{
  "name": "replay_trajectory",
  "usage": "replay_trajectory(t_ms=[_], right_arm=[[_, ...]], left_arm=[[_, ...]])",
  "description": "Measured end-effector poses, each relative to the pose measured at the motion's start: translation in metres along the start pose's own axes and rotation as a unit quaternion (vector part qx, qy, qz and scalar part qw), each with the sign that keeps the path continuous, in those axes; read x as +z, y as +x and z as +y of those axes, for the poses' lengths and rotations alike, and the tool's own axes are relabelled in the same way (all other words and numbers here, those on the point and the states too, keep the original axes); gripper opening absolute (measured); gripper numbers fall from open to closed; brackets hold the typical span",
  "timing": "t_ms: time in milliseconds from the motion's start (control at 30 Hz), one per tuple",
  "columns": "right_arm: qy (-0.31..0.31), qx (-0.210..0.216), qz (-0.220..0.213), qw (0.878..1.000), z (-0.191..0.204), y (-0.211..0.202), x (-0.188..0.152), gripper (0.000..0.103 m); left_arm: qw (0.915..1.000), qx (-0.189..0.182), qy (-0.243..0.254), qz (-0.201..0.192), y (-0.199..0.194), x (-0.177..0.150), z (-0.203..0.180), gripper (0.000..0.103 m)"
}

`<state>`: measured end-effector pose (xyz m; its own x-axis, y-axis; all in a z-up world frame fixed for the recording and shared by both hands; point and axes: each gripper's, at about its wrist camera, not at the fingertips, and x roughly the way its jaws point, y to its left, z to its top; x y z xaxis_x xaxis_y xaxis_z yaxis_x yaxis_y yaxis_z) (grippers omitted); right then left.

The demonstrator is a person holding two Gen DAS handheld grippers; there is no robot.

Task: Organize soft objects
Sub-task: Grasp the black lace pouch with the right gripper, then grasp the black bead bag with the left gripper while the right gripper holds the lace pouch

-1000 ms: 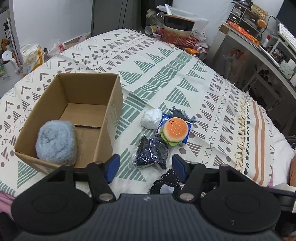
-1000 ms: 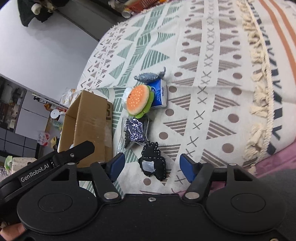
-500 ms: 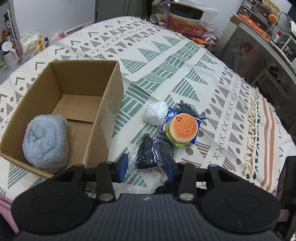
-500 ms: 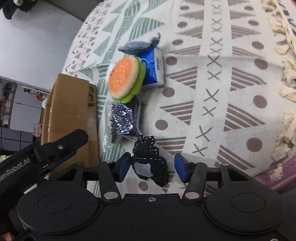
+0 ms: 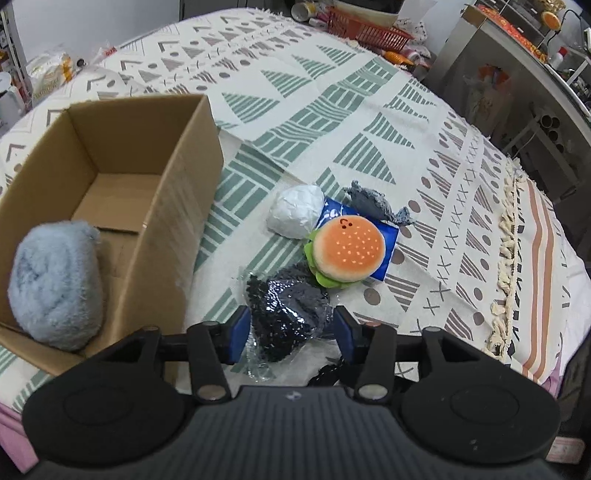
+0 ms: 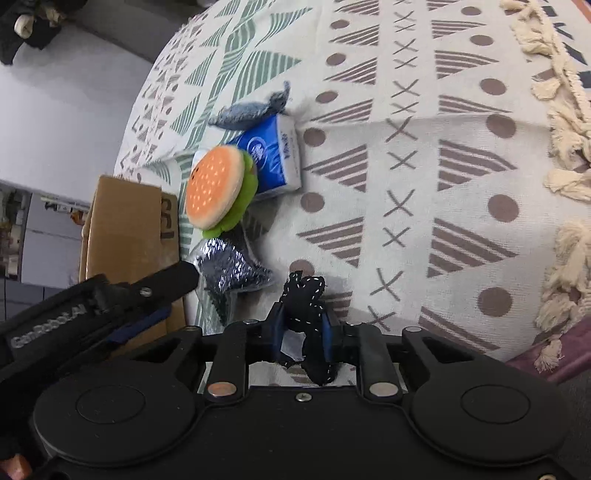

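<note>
My left gripper (image 5: 290, 332) is open, its blue pads straddling a dark glittery item in a clear bag (image 5: 284, 314) on the patterned bedspread. My right gripper (image 6: 302, 332) is shut on a black pouch with white stitching (image 6: 304, 291), which lies just right of that bag (image 6: 229, 266). Beyond them lie a burger plush (image 5: 347, 251) on a blue tissue pack (image 5: 388, 254), a white bundle (image 5: 295, 216) and a grey plush (image 5: 369, 201). To the left stands an open cardboard box (image 5: 177, 206) with a fluffy blue-grey item (image 5: 55, 280) inside.
The bedspread's tasselled fringe (image 5: 509, 229) marks the bed edge on the right. A red basket (image 5: 369, 29) sits at the far end, a metal shelf unit (image 5: 535, 110) stands beyond the bed on the right, and bags (image 5: 48, 74) lie off its left side.
The right gripper has moved forward and shut on the black stitched pouch. The left gripper has narrowed and moved forward, so the dark bag now sits between its pads.
</note>
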<state>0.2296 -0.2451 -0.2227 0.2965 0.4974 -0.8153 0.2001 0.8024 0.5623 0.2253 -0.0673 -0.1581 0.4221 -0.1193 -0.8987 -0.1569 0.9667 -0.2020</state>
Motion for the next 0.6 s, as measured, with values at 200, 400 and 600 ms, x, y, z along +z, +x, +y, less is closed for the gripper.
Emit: replay_trajectory(t_ms=[200,400,600], right_arm=[[0.019,-0.008,-0.026,0.999,-0.01,-0.009,-0.001,0.021],[0.027,-0.013,-0.041,0.999,-0.012,-0.013,-0.001,0.021],[0.024,-0.028,-0.066,0.997,-0.005,-0.013,0.001,0.021]], left_arm=[[0.9998,0.01,-0.011,0.012,0.018,-0.001,-0.002,0.058],[0.9991,0.015,-0.036,0.018,0.034,0.0,0.0,0.069],[0.9987,0.009,-0.05,0.008,0.039,-0.005,0.004,0.071]])
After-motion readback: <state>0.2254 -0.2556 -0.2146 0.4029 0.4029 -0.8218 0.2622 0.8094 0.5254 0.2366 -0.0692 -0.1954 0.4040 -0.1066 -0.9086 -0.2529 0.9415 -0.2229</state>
